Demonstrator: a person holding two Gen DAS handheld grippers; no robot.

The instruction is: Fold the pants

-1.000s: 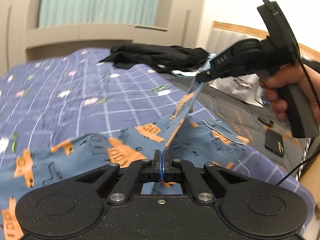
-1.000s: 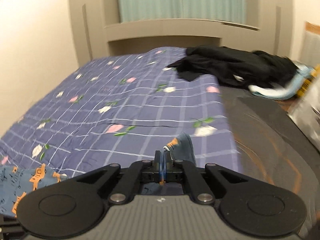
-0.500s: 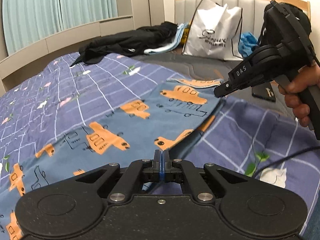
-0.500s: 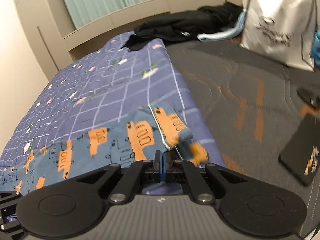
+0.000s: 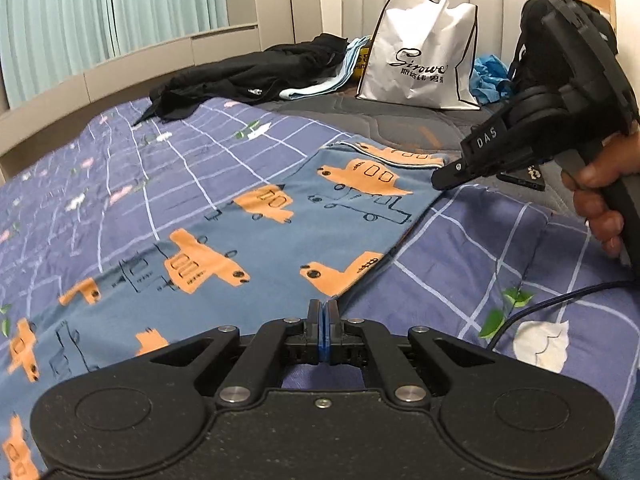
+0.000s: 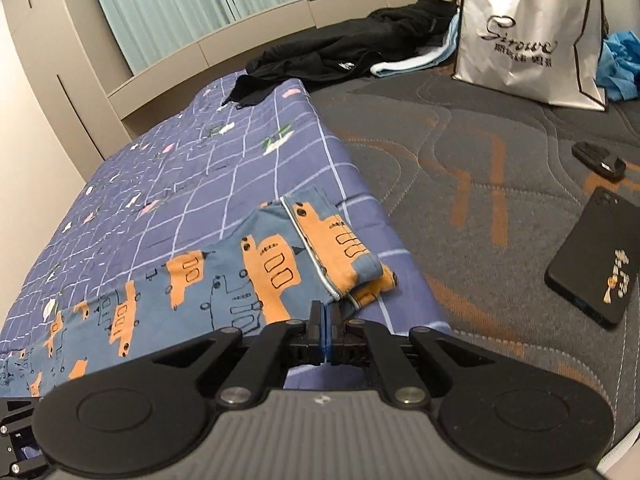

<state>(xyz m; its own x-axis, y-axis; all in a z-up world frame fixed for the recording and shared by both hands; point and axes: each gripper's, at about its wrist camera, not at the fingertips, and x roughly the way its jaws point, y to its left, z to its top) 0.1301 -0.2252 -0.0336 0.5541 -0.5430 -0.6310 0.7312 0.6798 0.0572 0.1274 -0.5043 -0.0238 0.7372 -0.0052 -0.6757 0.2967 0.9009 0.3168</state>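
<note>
Pants point(image 5: 248, 236) in blue with orange vehicle prints lay spread along the checked bedspread point(image 5: 500, 248), with their waistband end close to the bedspread's edge, where the bare grey mattress point(image 6: 460, 152) began. I judged the fold to be barely under way: from what I could see the fabric lay mostly flat in one long stretch, the waistband edge was a little bunched and turned over in the right wrist view, and no clear crosswise fold showed yet. Bringing one end over the other looked to be what remained.

My left hand-held gripper point(image 5: 323, 312) sat low at the near edge of the pants, its blue pads pressed together; the fabric edge ran right up to the tips, but I could not tell whether any cloth was caught between them. My right hand-held gripper point(image 6: 325, 316) was likewise clenched, its tips at the waistband corner nearest the mattress, and it appeared to pinch that corner, though the contact was partly hidden.

In the left wrist view the right hand point(image 5: 600, 196) held its tool by the handle, angled downward so the closed fingers pointed at the waistband end of the pants.

Beyond the pants lay a black garment point(image 5: 248, 76), a white shopping bag point(image 5: 420, 60), and, on the mattress, a dark phone point(image 6: 596, 260).
</note>
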